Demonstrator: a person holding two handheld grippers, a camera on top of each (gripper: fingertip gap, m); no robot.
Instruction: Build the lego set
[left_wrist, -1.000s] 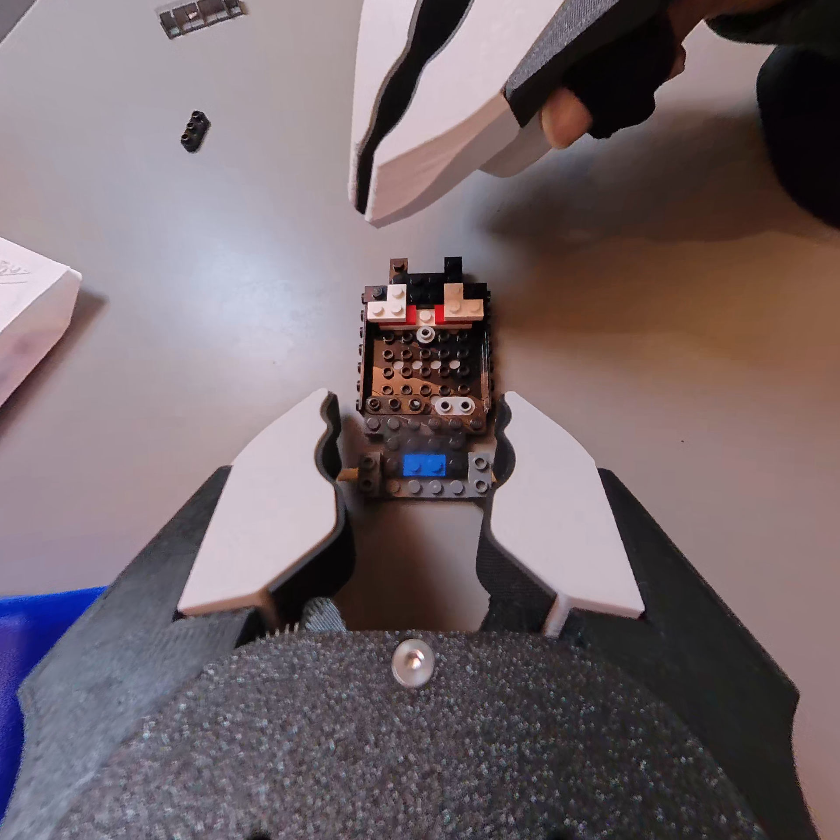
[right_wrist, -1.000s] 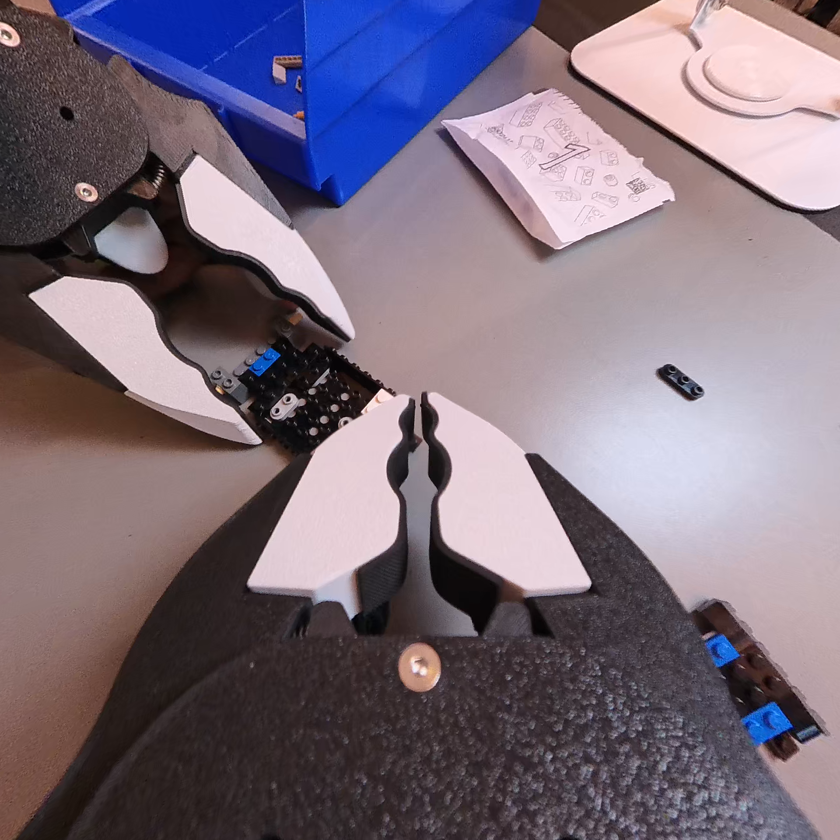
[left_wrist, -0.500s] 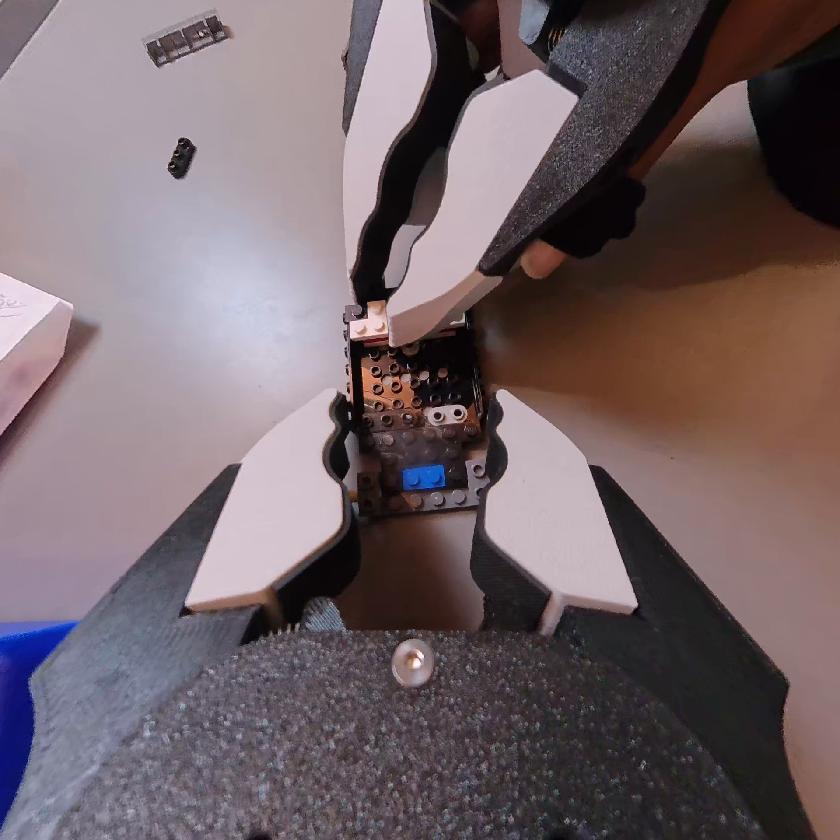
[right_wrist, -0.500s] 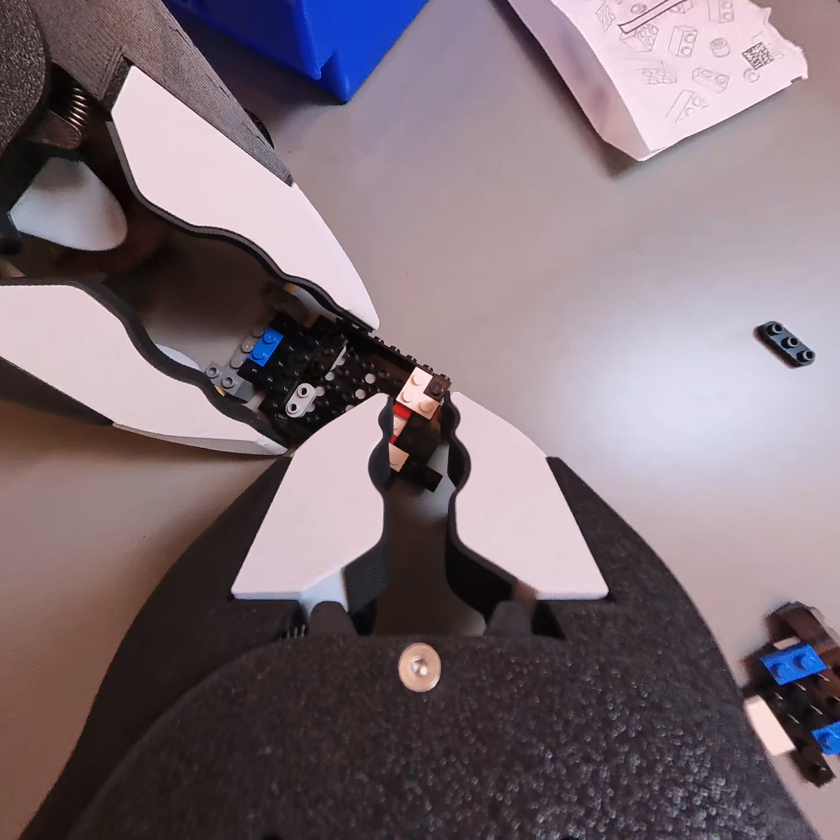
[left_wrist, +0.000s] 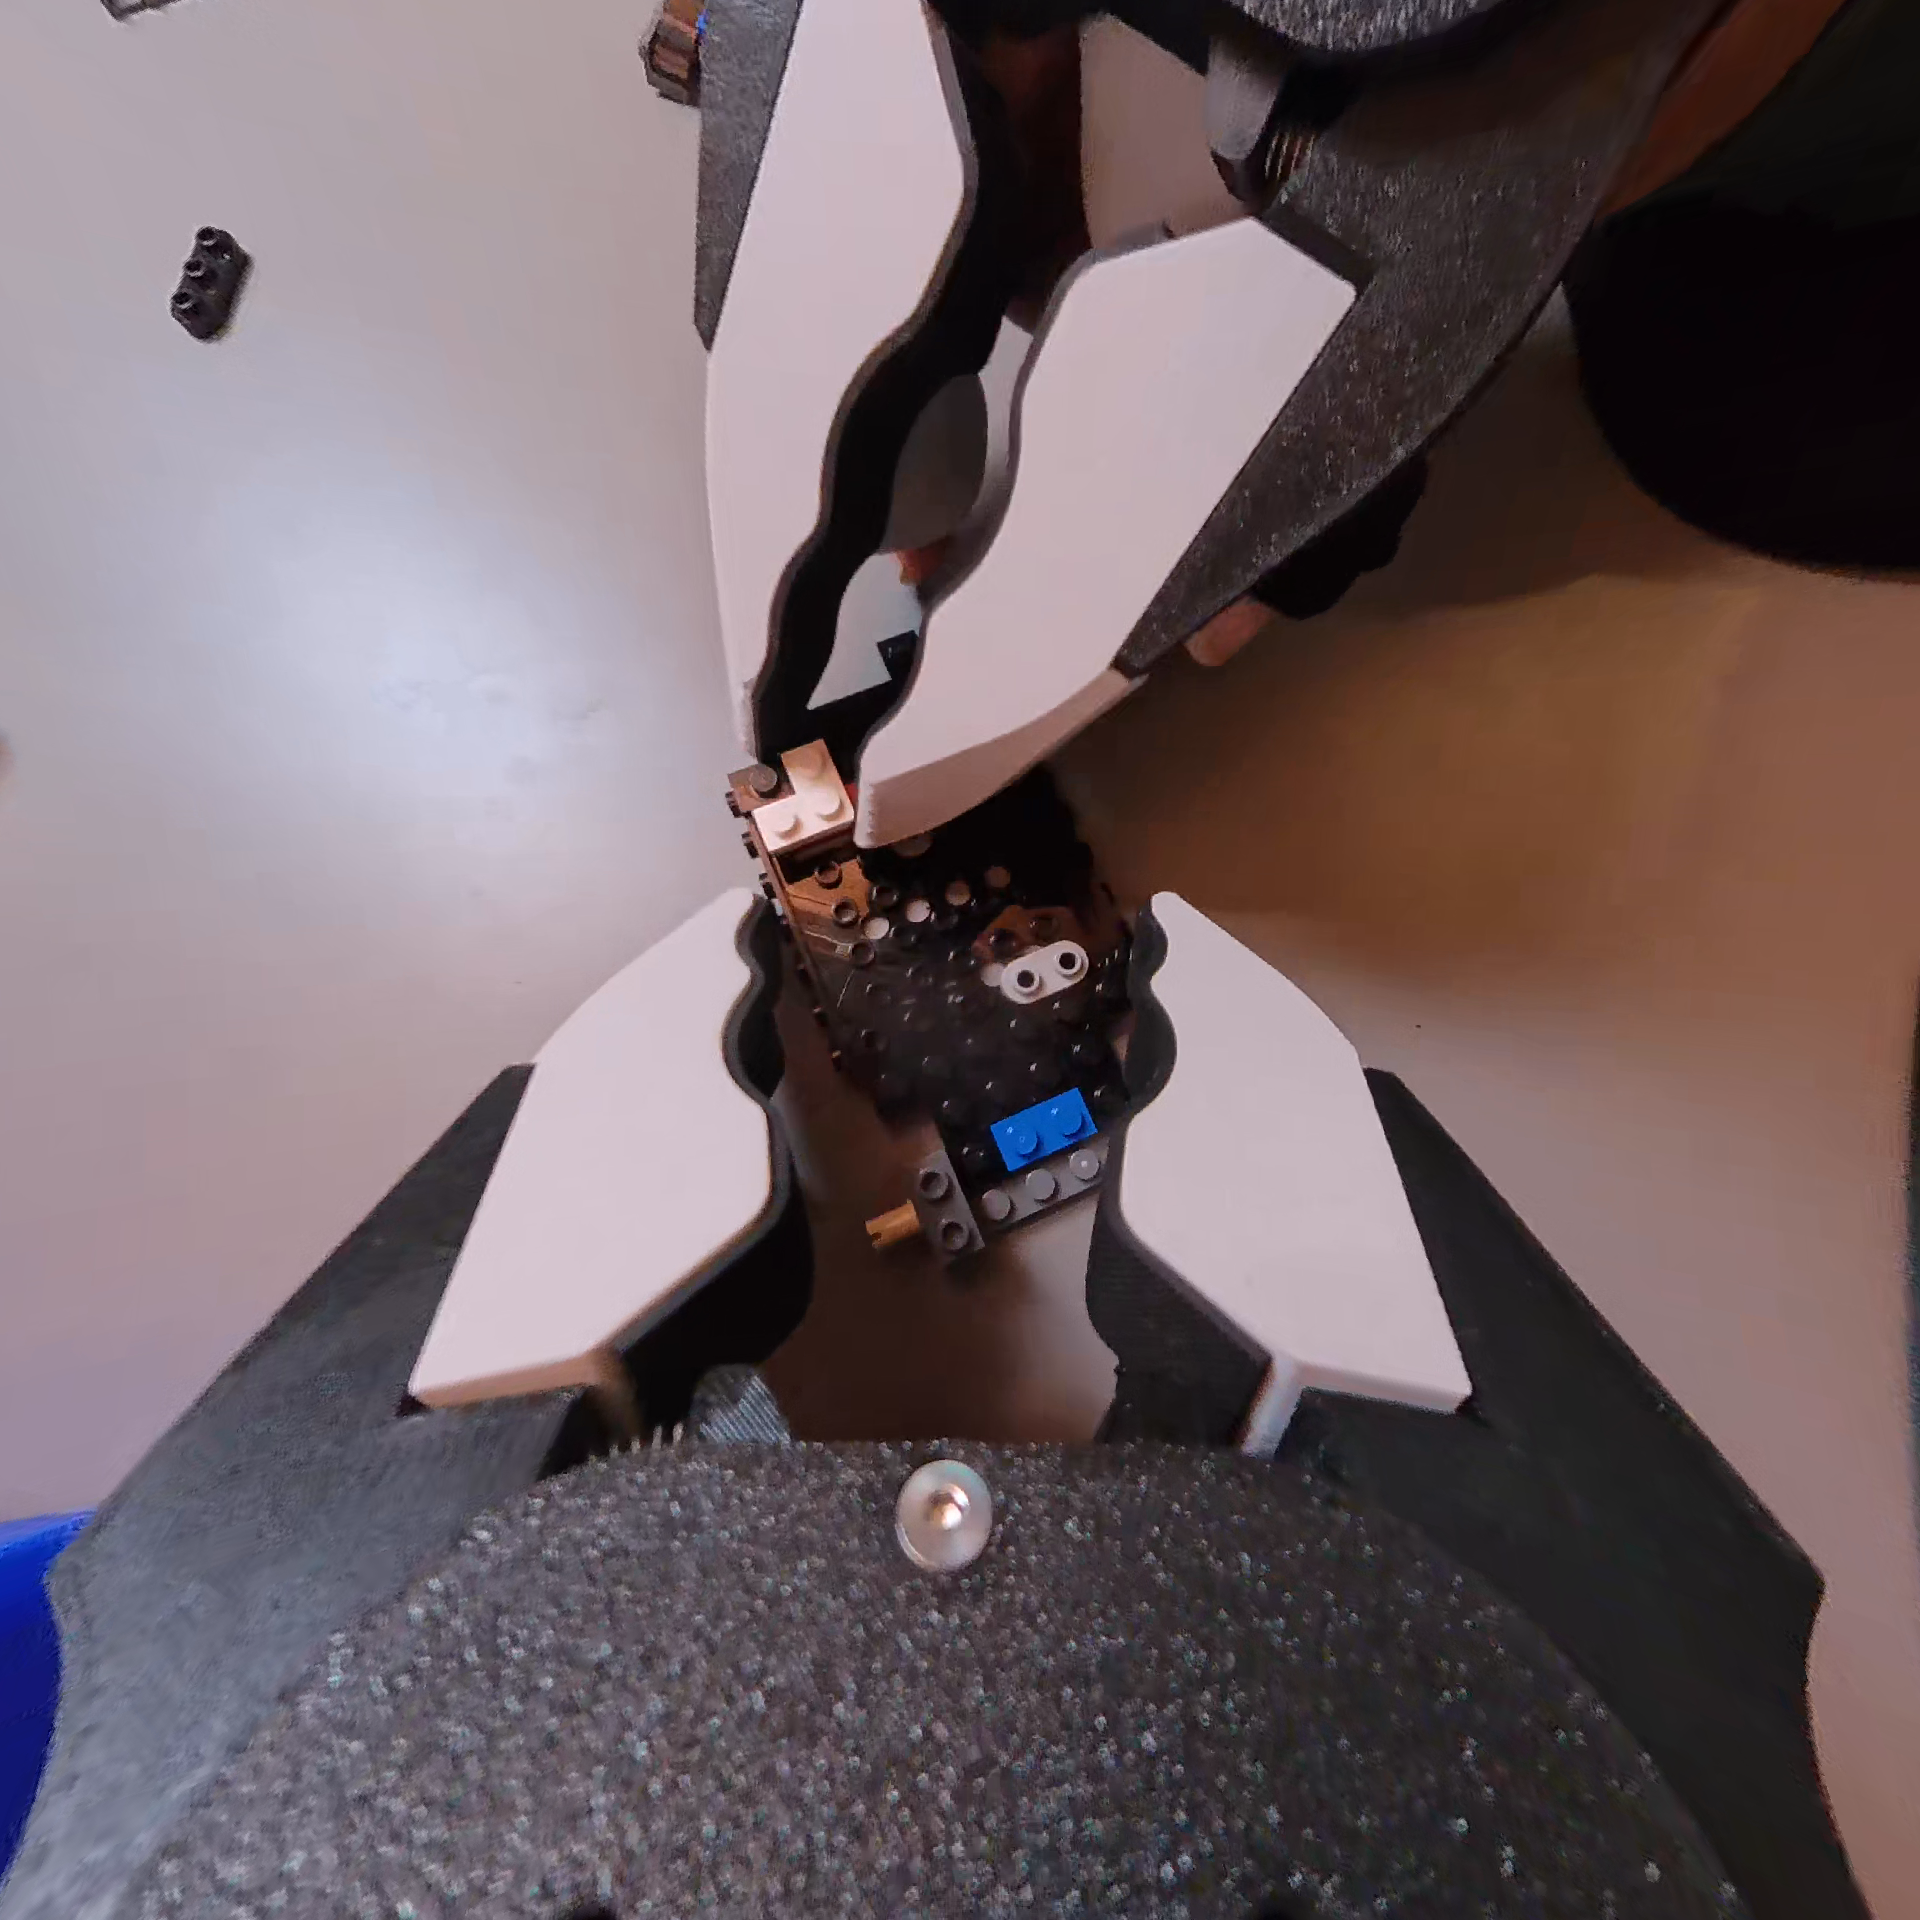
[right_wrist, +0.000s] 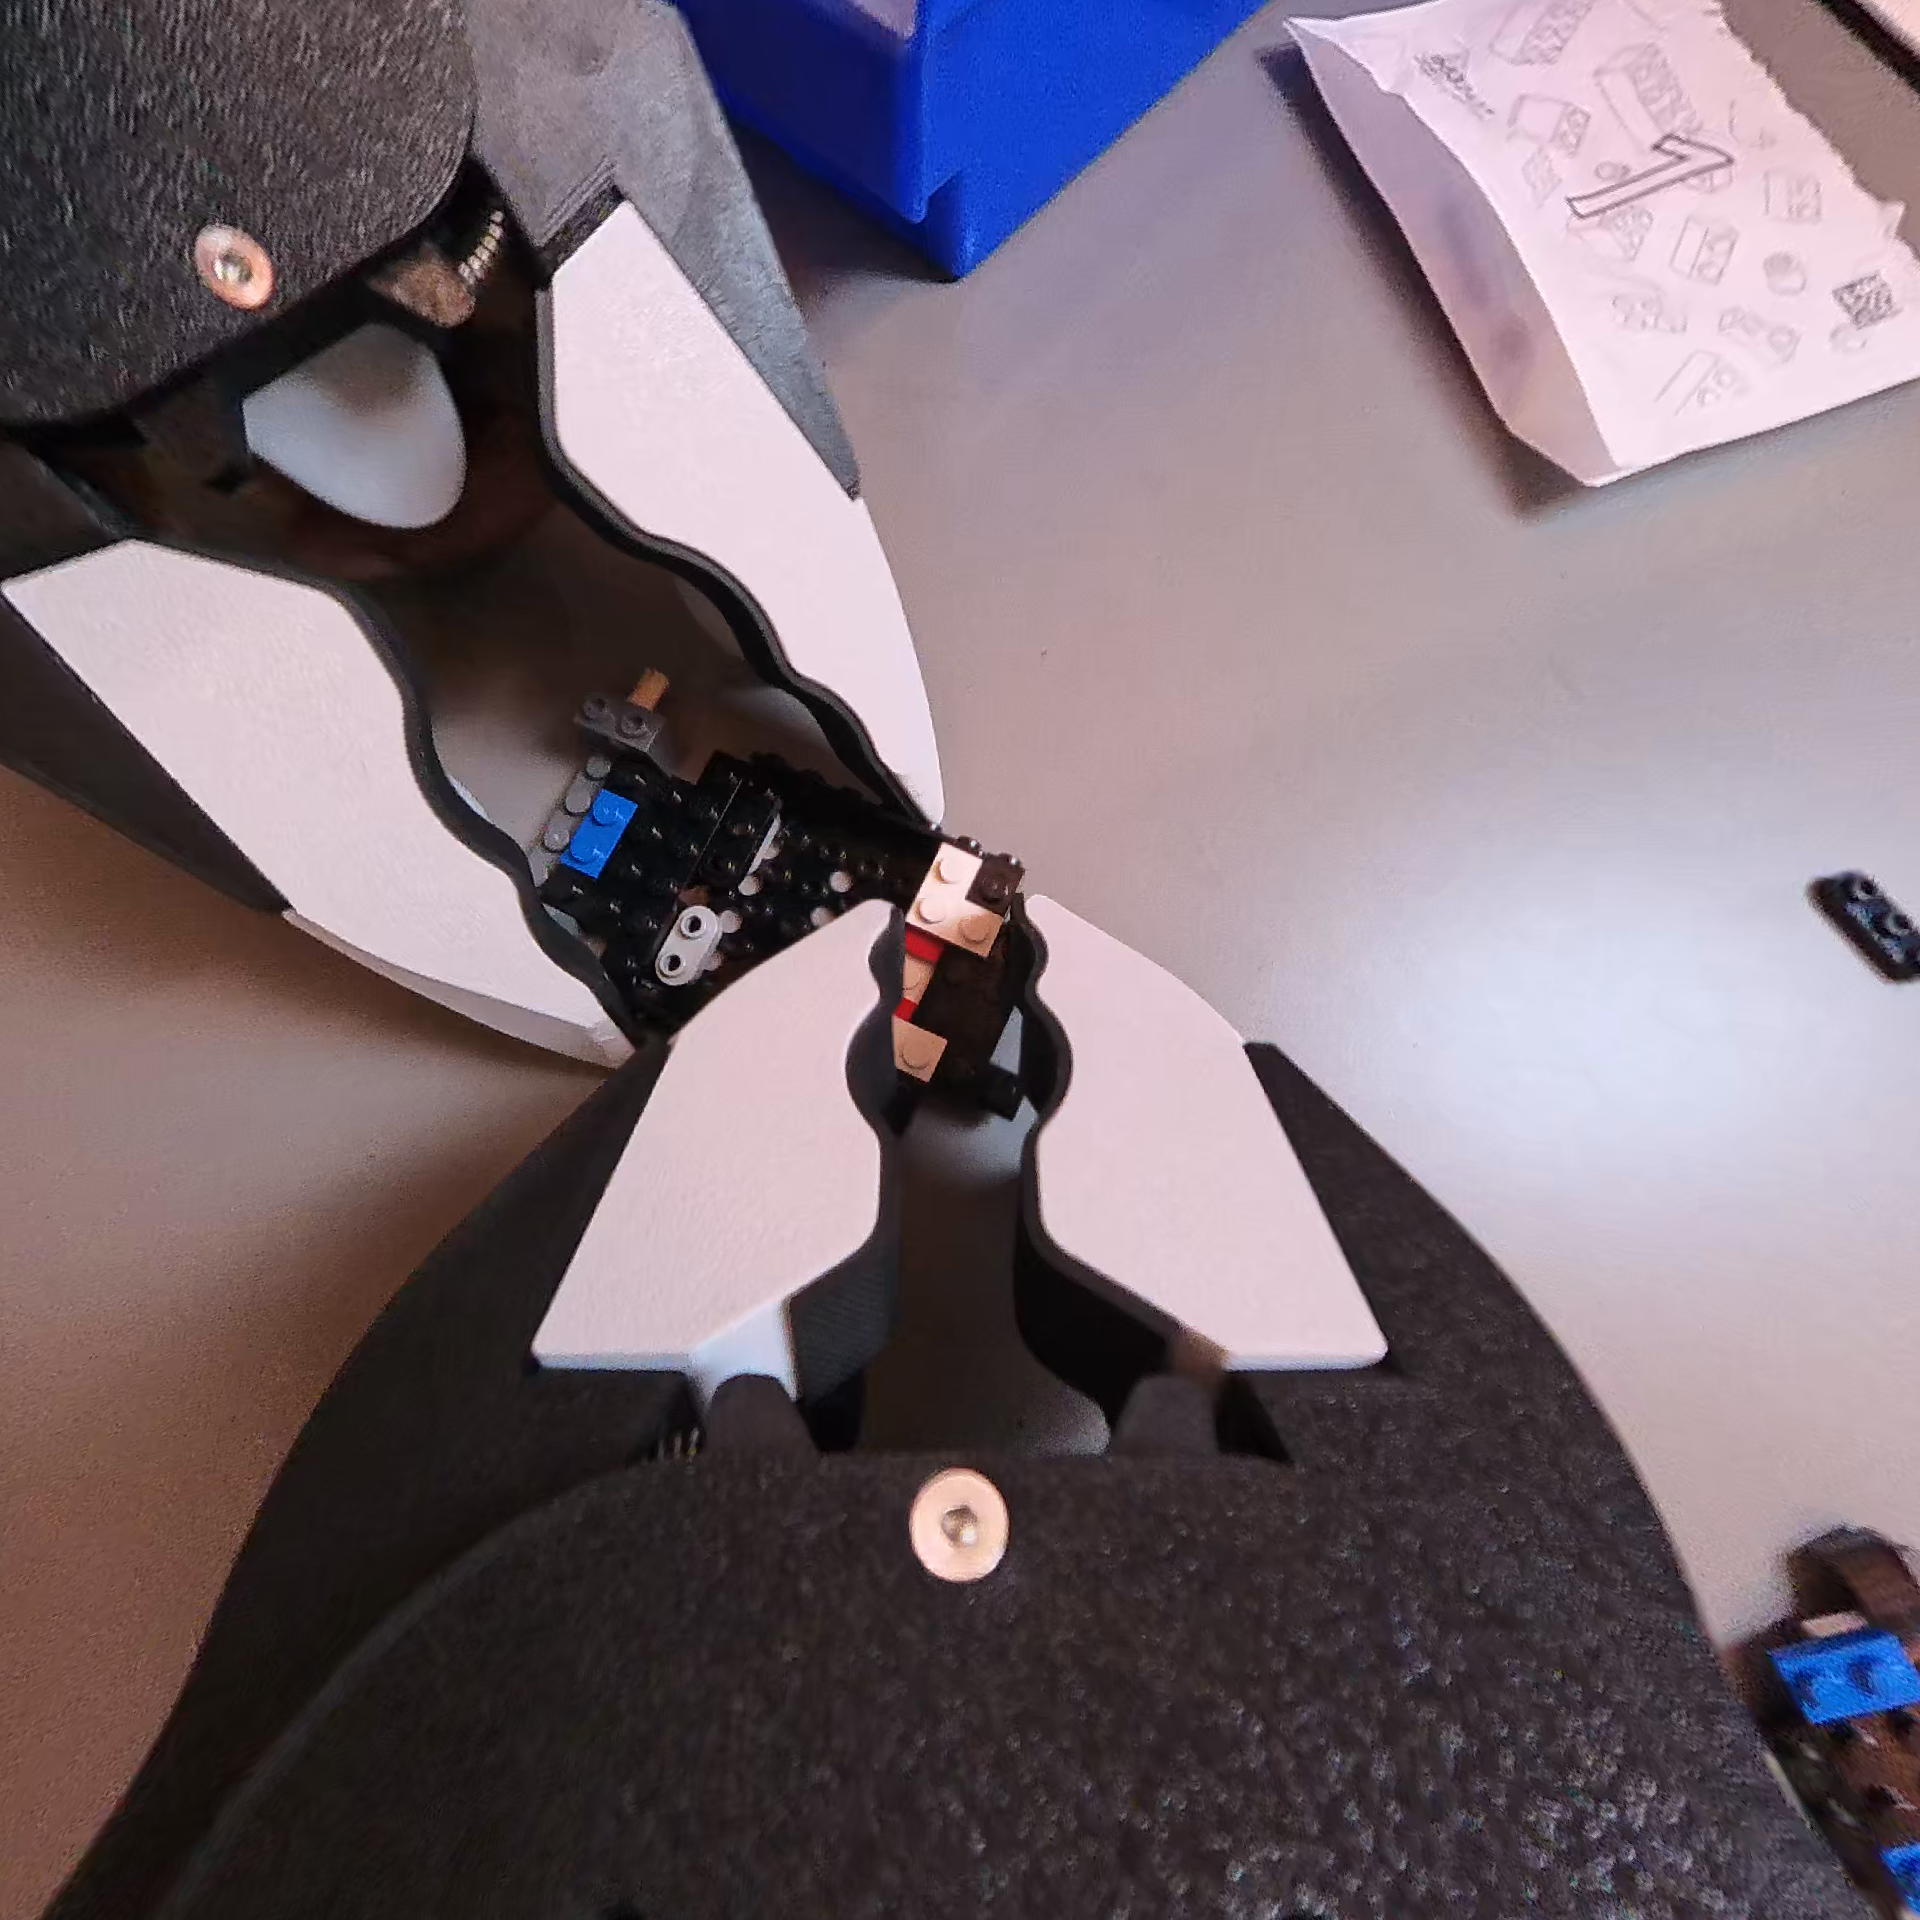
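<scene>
Since half a second ago the brick model (left_wrist: 935, 997) has swung askew on the grey table (left_wrist: 364, 623), its white, red and black end (right_wrist: 956, 935) now pinched in the narrowly parted right gripper (right_wrist: 961, 925). The left gripper (left_wrist: 951, 914) stands half open astride the black studded body, its fingers touching the model's sides; whether it squeezes, I cannot tell. A small black plate (left_wrist: 208, 281), a printed paper bag (right_wrist: 1662, 208) and a blue bin (right_wrist: 966, 104) lie well apart.

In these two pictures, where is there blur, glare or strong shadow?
Left wrist view: soft glare on the table at left, deep shadow at right under the right gripper. Right wrist view: the brick model is sharp; the blue-studded bricks at the lower right corner are blurred.
</scene>
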